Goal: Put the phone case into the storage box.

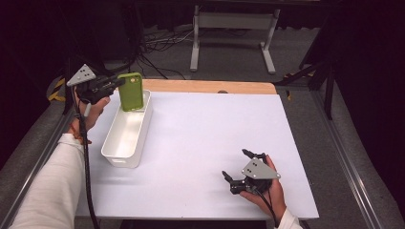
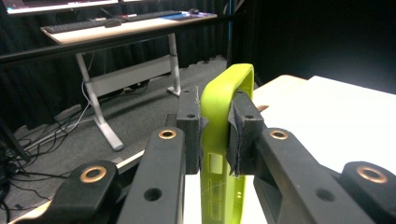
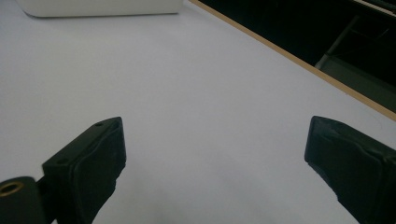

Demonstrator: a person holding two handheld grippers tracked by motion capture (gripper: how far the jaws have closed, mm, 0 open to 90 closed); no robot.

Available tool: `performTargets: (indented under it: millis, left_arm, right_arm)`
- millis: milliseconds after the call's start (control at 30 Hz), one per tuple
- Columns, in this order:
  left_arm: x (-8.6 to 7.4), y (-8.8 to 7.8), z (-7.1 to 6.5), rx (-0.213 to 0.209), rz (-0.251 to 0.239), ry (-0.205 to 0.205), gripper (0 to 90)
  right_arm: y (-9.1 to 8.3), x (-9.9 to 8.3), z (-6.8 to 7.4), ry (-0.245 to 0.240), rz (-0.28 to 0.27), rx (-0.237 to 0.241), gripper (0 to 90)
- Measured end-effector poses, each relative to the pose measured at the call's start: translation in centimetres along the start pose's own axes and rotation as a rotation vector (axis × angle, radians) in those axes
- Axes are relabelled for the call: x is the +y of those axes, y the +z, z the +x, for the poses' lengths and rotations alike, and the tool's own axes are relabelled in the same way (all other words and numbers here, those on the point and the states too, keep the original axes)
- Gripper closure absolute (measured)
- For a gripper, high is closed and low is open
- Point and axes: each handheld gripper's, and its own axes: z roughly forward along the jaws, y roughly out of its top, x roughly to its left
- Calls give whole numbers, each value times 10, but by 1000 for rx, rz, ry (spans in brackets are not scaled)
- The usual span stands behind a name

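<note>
A green phone case [image 1: 131,91] hangs upright over the far end of a white bin [image 1: 125,135], held by one edge in my left gripper [image 1: 117,83], which is shut on it. In the left gripper view the two pads press on the case's rim [image 2: 219,116] from either side. My right gripper [image 1: 237,166] rests low on the white table near the front right, open, with nothing between its jaws; in the right gripper view its fingertips [image 3: 100,144] stand wide apart over bare tabletop.
The white tabletop [image 1: 205,129] has a wooden strip [image 1: 210,86] along its far edge. A corner of the white bin [image 3: 102,7] lies far off in the right gripper view. Beyond the table stand a desk frame [image 1: 232,33] and floor cables [image 1: 157,52].
</note>
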Motion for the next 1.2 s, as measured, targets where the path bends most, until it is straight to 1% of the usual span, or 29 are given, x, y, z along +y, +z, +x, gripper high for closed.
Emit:
performTargets:
  millis: [100,167,233,300,333,433,467,533,567,600,633,733,800,867,900,933,1000,1067,1100,1200]
  left_arm:
    - [-5,8,2,-2,8,-3,776]
    - [-10,14,3,-16,7,-19,775]
    - [-13,19,3,-19,21,-16,776]
    - [-15,24,3,-18,21,-17,776]
    - [-16,26,3,-14,31,-8,776]
    - [-19,30,3,-16,48,-9,775]
    - [-20,31,4,-10,49,-7,775]
    - [-24,33,6,-16,43,-26,775]
    - [-26,33,7,-9,51,-24,775]
    - [-27,34,8,-7,50,-30,775]
    - [-28,35,8,-10,36,-39,775]
    - [-30,36,9,-11,27,-51,775]
    - [-31,39,8,-8,40,-45,775]
    - [-32,41,7,-5,57,-38,774]
    - [-32,41,7,-5,57,-38,774]
    - [-33,42,8,0,61,-31,774]
    - [-34,42,9,9,61,-34,773]
    - [-34,42,10,16,64,-26,770]
    - [-35,42,10,38,75,-23,761]
    - [-36,44,11,74,95,-6,711]
  right_arm:
    - [3,1,1,-3,7,2,65]
    - [3,1,1,-5,11,5,65]
    - [3,1,2,-10,15,4,66]
    - [2,0,3,-13,17,6,66]
    - [2,0,3,-13,18,5,67]
    - [0,-1,3,-12,17,6,69]
    - [0,-1,3,-14,18,6,69]
    - [0,0,4,-19,19,6,70]
    - [0,0,5,-19,17,7,70]
    - [-1,0,5,-20,19,8,71]
    - [-1,0,6,-23,20,7,71]
    - [-1,0,7,-29,22,8,71]
    - [0,-1,7,-27,31,14,72]
    - [0,-1,7,-28,29,13,72]
    - [0,-1,6,-23,27,13,72]
    - [0,-1,6,-23,27,13,72]
    - [-1,-1,6,-19,25,17,72]
    - [-1,-1,7,-25,25,23,72]
    - [-1,-1,8,-27,29,26,72]
    - [0,-2,8,-30,35,34,72]
